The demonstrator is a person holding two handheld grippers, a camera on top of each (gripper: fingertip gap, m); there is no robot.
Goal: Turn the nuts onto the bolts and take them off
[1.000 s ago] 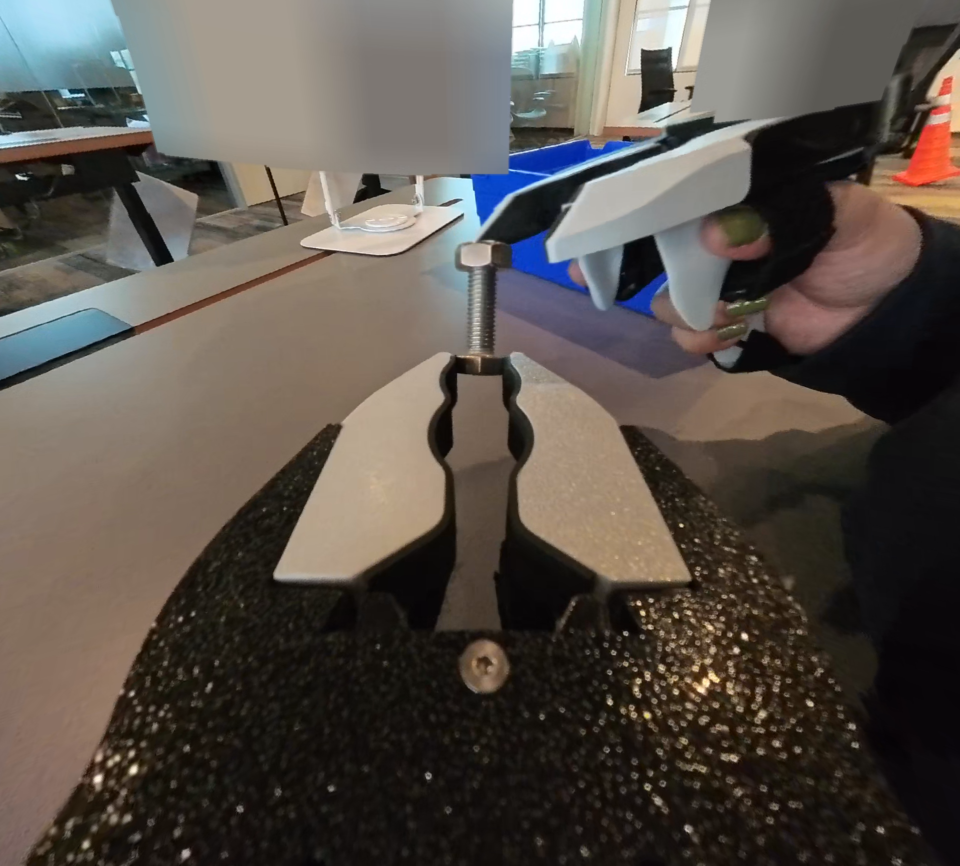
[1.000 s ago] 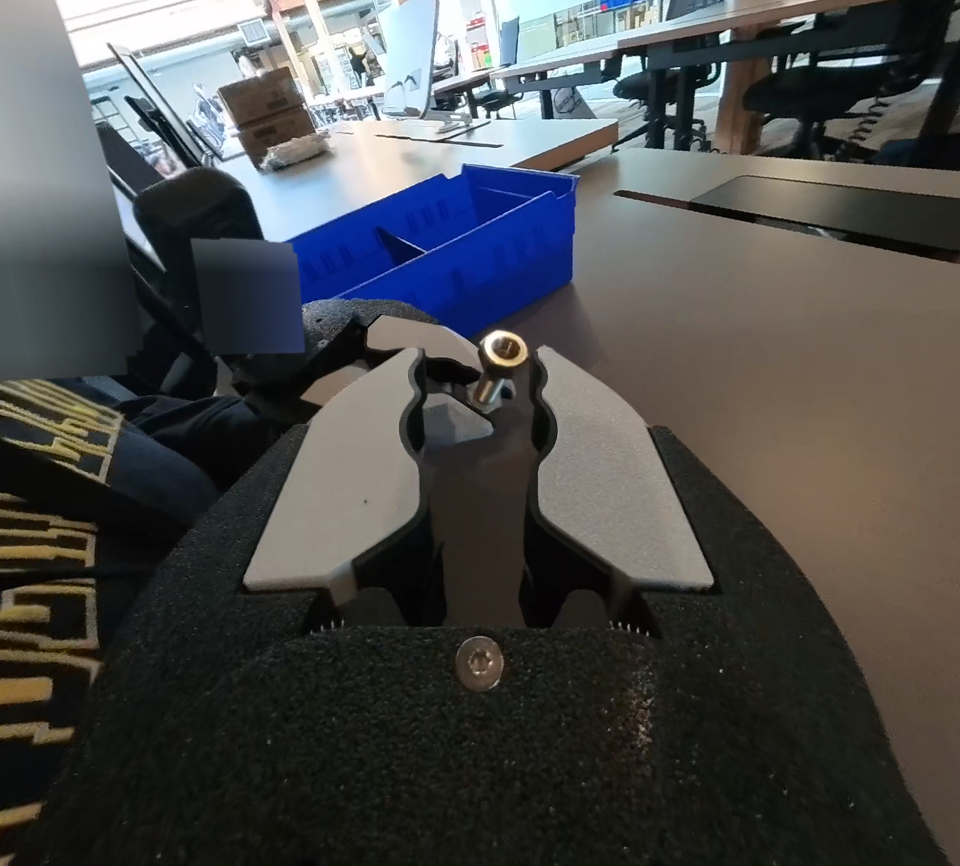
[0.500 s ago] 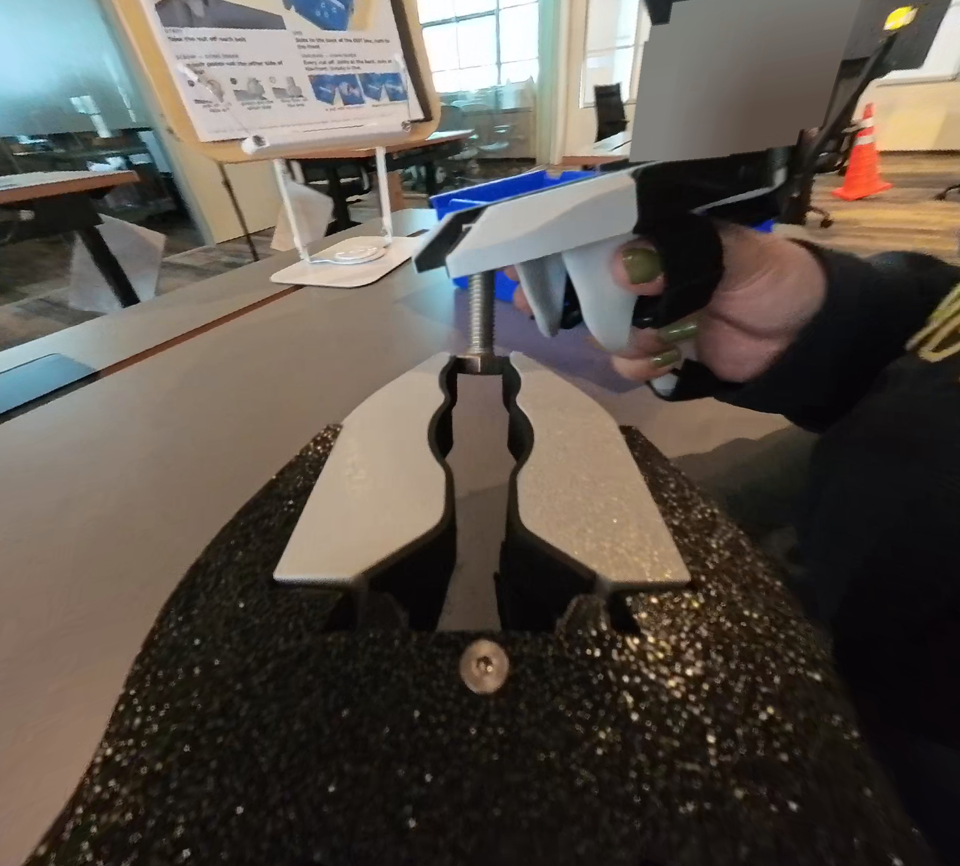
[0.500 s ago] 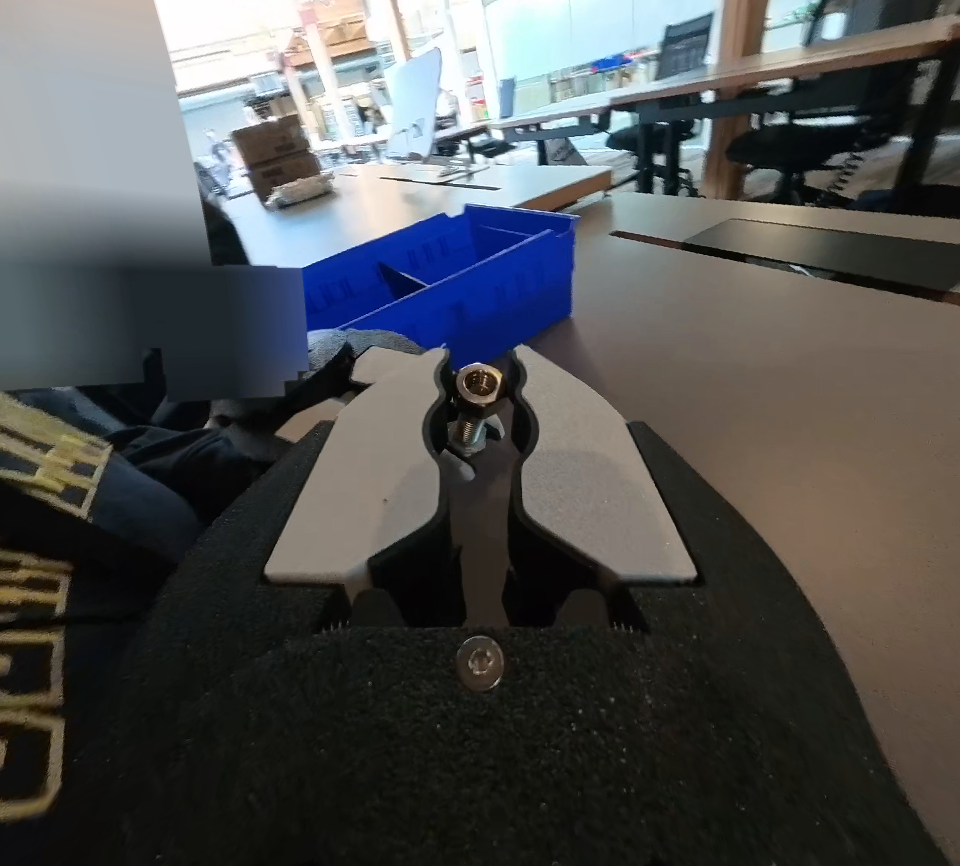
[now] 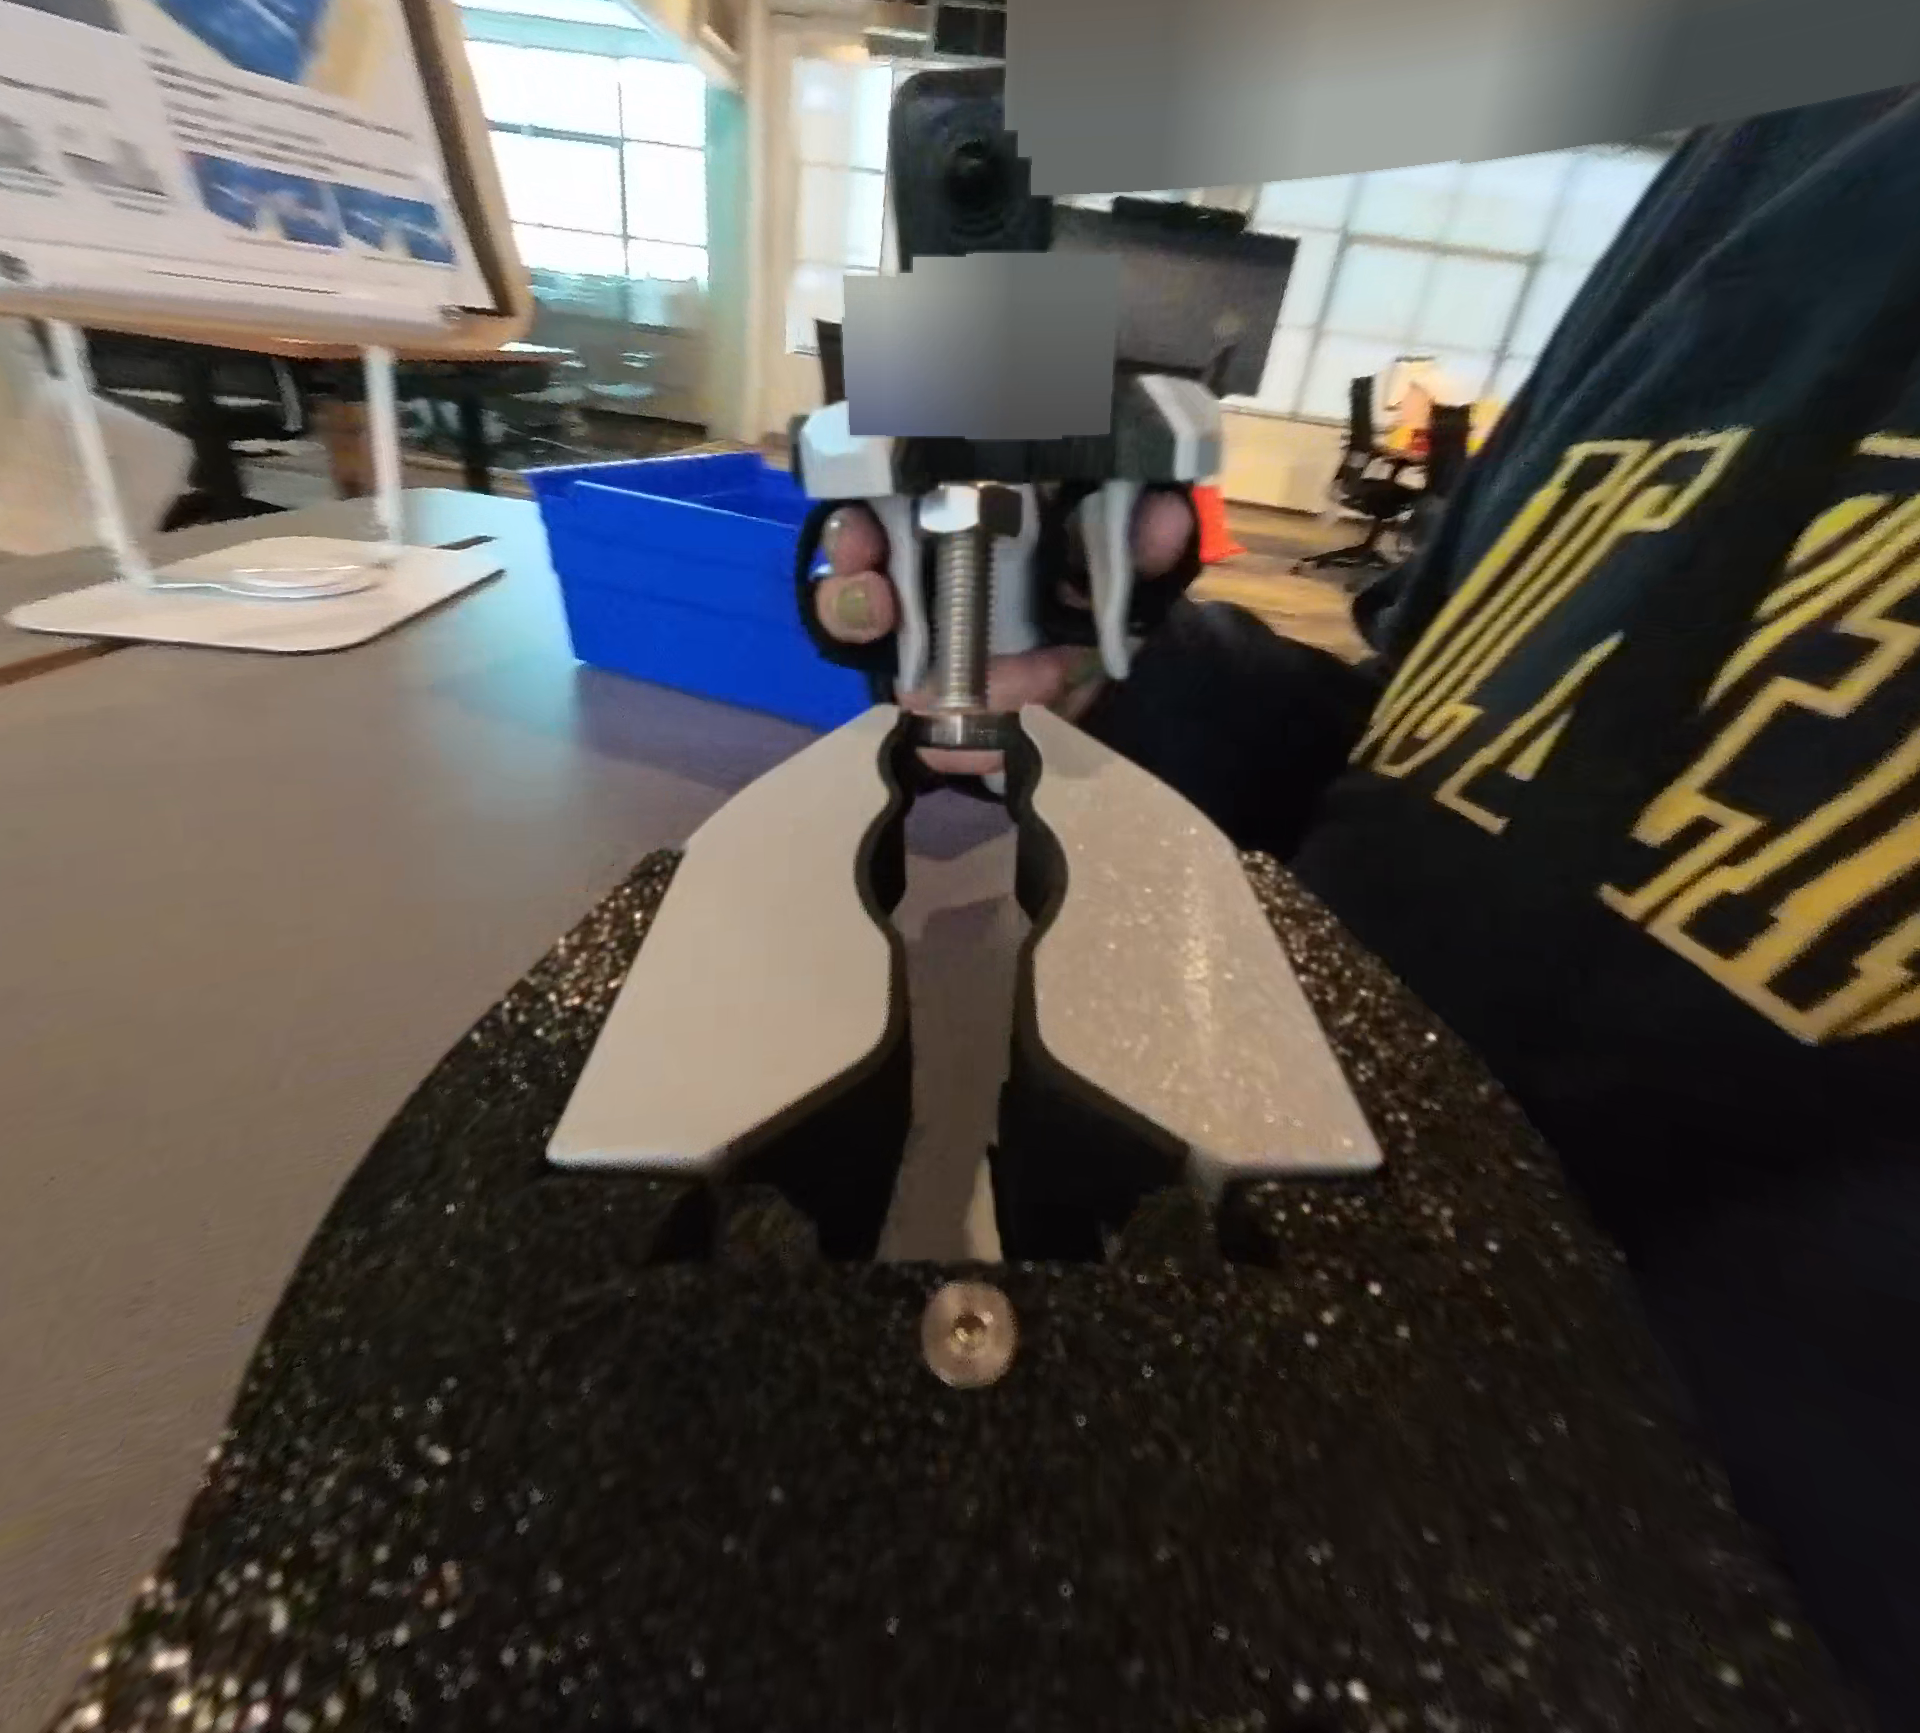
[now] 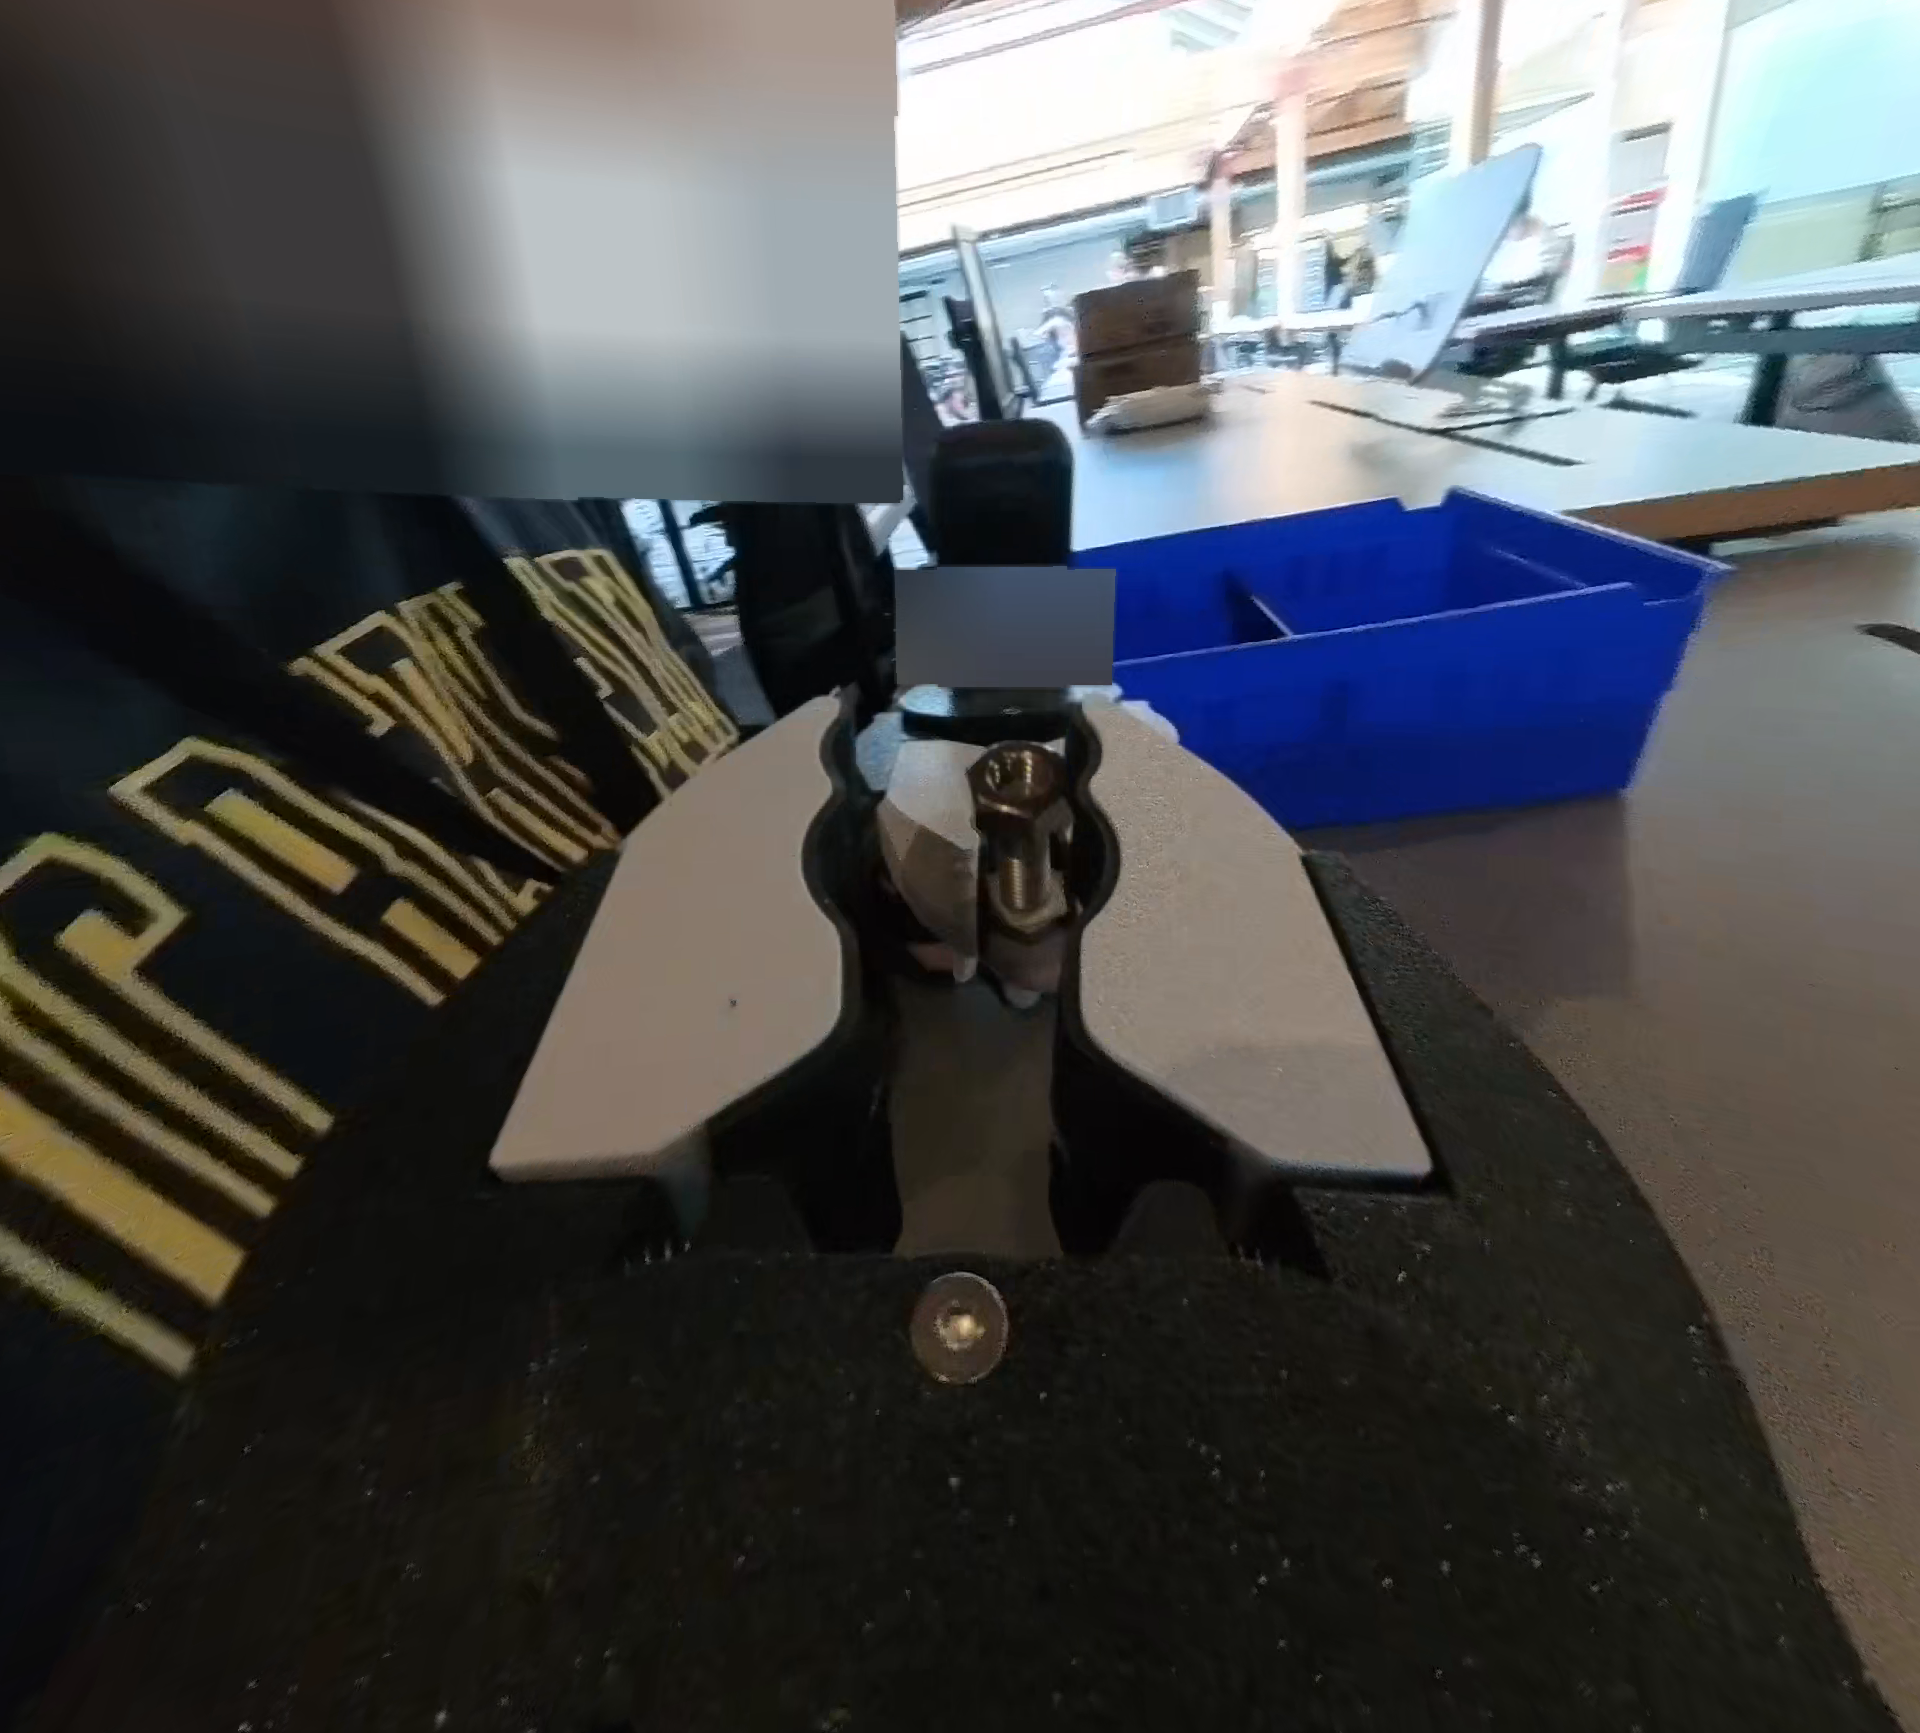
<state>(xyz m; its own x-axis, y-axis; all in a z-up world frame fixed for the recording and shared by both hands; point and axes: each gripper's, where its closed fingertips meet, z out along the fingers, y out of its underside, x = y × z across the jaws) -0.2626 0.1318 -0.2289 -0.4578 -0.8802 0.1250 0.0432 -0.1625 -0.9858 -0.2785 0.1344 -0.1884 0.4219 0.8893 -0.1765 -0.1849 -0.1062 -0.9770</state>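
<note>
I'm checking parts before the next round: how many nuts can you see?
1. The nut sits at the top of the bolt, between the right hand-held gripper fingers. The blue bin interior is mostly hidden, so more may lie there.

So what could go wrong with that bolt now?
The left gripper pinches only the bolt's bottom end, so it might tip or slip as the right gripper twists the nut. The nut sits at the very top, so it could pop free and drop onto the table.
</note>
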